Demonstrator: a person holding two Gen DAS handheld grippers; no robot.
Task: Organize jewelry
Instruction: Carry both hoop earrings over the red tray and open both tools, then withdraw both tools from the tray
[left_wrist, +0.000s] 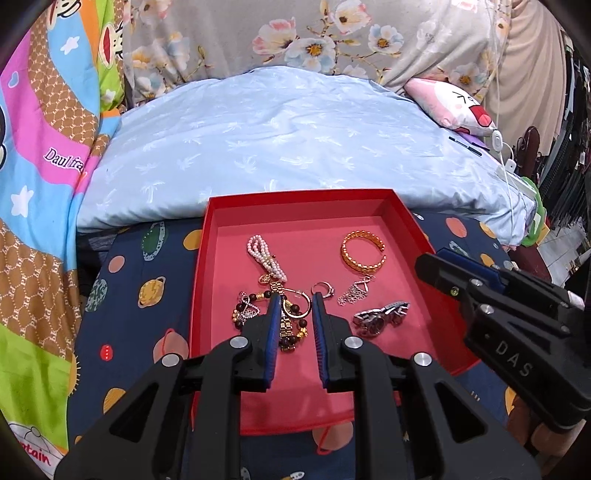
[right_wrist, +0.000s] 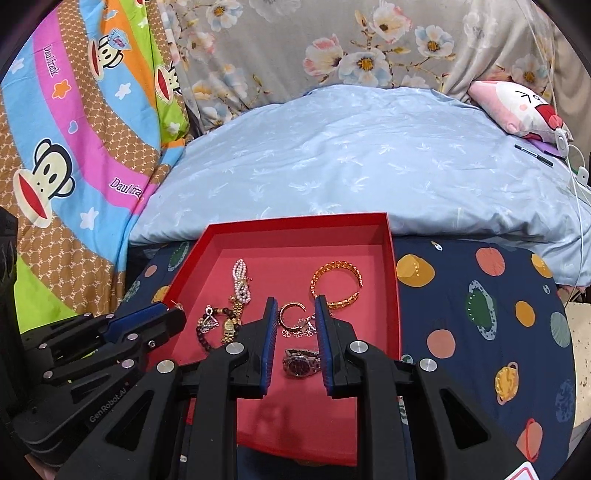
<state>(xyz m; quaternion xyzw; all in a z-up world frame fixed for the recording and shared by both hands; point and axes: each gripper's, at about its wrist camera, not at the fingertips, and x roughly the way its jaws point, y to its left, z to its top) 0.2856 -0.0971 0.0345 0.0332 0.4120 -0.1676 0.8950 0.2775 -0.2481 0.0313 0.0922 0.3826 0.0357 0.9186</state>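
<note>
A red tray (left_wrist: 406, 221) is being carried by a bed with a planet-print cover (left_wrist: 140, 325), its far edge touching a blue pillow (left_wrist: 295, 140). All the jewelry is lying inside it. A pearl bracelet (left_wrist: 264, 256) and a gold bangle (left_wrist: 364, 251) are lying toward the tray's far edge; a tangle of dark beads and gold chain (left_wrist: 291, 325) is lying at mid-left; a gold hoop (right_wrist: 291, 314) and a silver flower earring (left_wrist: 352, 293) are lying in the middle; a watch (left_wrist: 380, 317) is lying toward the right edge.

The left hand-held gripper (left_wrist: 295, 306) is being held over the tangle, its jaws narrowly parted with nothing between them. The right hand-held gripper (right_wrist: 295, 314) is being held over the hoop and watch, likewise narrowly parted and empty.

Judging by this, sorting is only being started: pieces are being approached, none is being gripped yet. Next, one piece is to be singled out, probably from the tangle, which is likely to drag its neighbours; jaws are to be lowered astride it and closed.
</note>
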